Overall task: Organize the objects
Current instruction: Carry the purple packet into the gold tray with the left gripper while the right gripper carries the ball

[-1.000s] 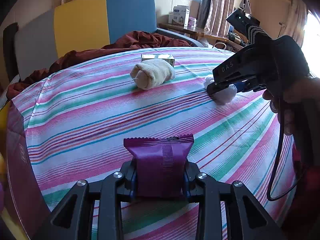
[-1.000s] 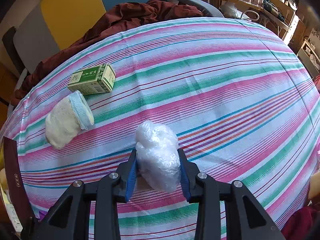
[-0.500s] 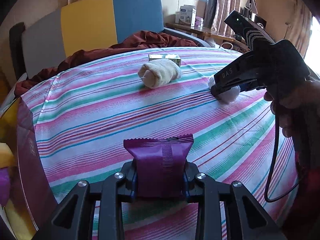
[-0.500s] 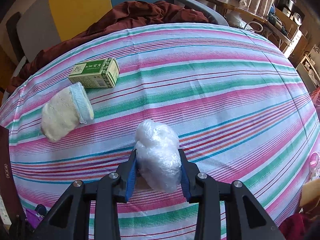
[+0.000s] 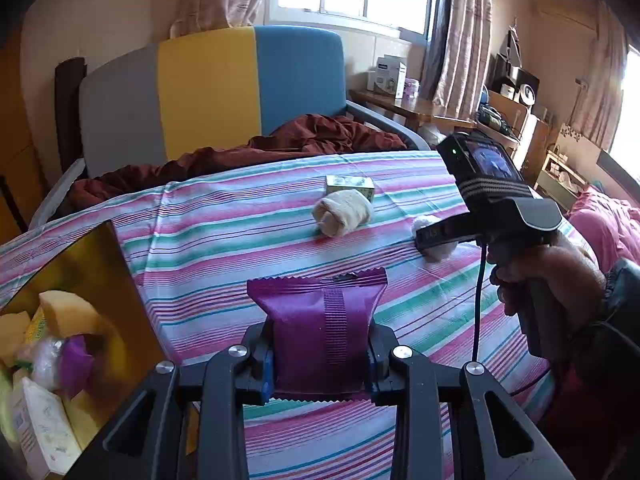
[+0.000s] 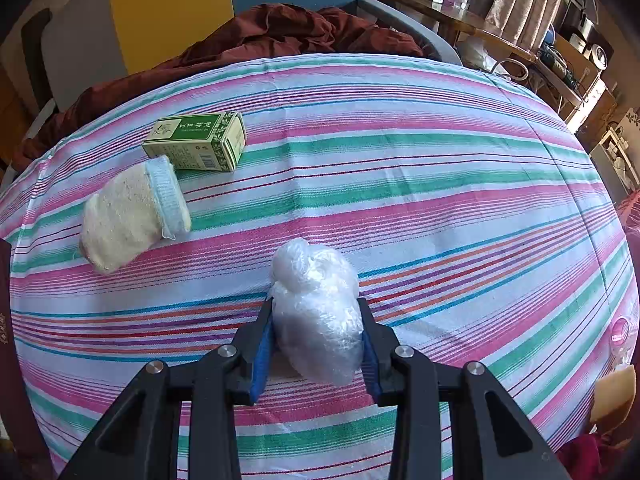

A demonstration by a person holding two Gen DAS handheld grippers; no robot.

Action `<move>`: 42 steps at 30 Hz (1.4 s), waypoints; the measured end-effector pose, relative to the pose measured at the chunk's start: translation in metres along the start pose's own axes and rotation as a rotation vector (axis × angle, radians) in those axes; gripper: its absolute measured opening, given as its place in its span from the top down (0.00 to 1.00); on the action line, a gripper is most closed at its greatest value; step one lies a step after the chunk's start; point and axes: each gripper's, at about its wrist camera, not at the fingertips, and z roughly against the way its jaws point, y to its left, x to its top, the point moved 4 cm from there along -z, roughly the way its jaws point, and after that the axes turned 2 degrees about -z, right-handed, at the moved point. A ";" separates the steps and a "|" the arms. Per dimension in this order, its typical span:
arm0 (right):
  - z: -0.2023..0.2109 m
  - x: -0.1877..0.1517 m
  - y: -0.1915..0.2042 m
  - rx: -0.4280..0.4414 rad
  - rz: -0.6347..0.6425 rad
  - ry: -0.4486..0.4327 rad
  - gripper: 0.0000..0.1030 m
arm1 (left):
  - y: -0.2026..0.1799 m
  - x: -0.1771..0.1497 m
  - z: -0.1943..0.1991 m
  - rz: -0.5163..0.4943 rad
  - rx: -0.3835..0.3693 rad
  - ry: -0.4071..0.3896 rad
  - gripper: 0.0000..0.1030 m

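Note:
My left gripper is shut on a purple snack packet and holds it above the striped tablecloth. My right gripper is shut on a crumpled clear plastic bag just above the cloth; it also shows in the left wrist view. A rolled cream sock and a green box lie on the cloth to the far left of the right gripper. The sock and box also show in the left wrist view.
A dark box with a gold lining stands at the left table edge, holding several items. A maroon blanket lies on a grey, yellow and blue sofa behind the table. Shelves with clutter stand at the right.
The left gripper with the purple packet has drawn back and turned left, so the gold-lined box came into view. The right gripper has risen slightly with the plastic bag.

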 end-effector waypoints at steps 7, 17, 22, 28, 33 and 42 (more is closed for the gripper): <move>0.015 -0.011 -0.002 -0.015 0.021 -0.011 0.64 | 0.052 -0.008 0.027 0.111 0.063 -0.016 0.68; 0.016 -0.012 0.003 -0.032 0.043 -0.018 0.64 | 0.141 -0.047 0.056 0.352 0.082 0.019 0.67; 0.017 -0.013 0.005 -0.040 0.056 -0.016 0.64 | 0.163 -0.071 0.070 0.398 0.062 0.038 0.67; 0.016 -0.013 0.007 -0.034 0.069 -0.011 0.64 | 0.164 -0.077 0.057 0.398 0.068 0.087 0.67; 0.017 -0.014 0.010 -0.041 0.086 -0.011 0.64 | 0.159 -0.082 0.037 0.360 0.092 0.148 0.67; 0.017 -0.015 0.012 -0.042 0.094 -0.008 0.64 | 0.156 -0.081 0.022 0.303 0.128 0.182 0.59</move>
